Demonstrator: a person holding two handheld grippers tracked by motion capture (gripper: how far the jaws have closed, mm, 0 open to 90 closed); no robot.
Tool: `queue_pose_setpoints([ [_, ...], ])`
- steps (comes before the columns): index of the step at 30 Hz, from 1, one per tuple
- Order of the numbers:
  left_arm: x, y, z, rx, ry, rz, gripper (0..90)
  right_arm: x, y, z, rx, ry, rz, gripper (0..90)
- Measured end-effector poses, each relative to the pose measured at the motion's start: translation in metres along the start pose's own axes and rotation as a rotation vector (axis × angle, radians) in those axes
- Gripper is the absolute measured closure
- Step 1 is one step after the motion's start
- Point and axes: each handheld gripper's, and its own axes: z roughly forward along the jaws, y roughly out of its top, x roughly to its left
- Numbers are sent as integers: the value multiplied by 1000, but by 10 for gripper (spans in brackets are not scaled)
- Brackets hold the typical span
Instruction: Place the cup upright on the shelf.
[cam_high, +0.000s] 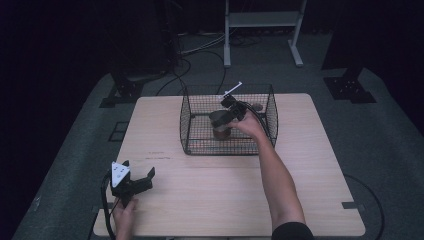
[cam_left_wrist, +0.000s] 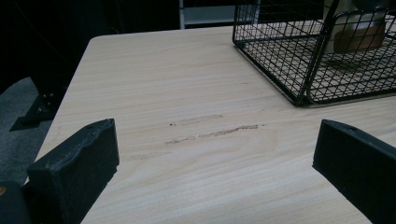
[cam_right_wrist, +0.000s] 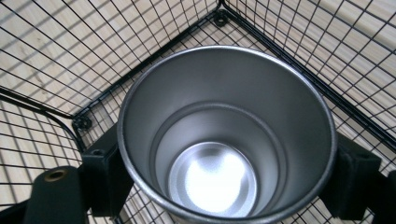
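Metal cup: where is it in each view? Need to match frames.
High view: metal cup upper centre, inside the wire basket, clamped by the right gripper.
Left gripper view: top right corner, seen through the mesh.
Right gripper view: centre, seen from above into its open mouth.
Shared landmark: the wire basket.

My left hand sits at the near left, low over the table, and holds the left gripper pointing to the far side. Its jaws stand wide apart and nothing is between them. My right arm stretches from the near side toward the far middle, the forearm bare. My right hand holds the right gripper, turned to the left and downward. Its jaws press on both sides of a metal cup.
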Motion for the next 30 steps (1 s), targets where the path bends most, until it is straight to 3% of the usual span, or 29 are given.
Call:
queue_pose_setpoints([
  [11,-1,0,0,2,-1,6,0,1,-5,0,27,-51,-24,170],
  [30,-1,0,0,-2,-1,2,0,9,-4,-8,28,-63,-54,124],
])
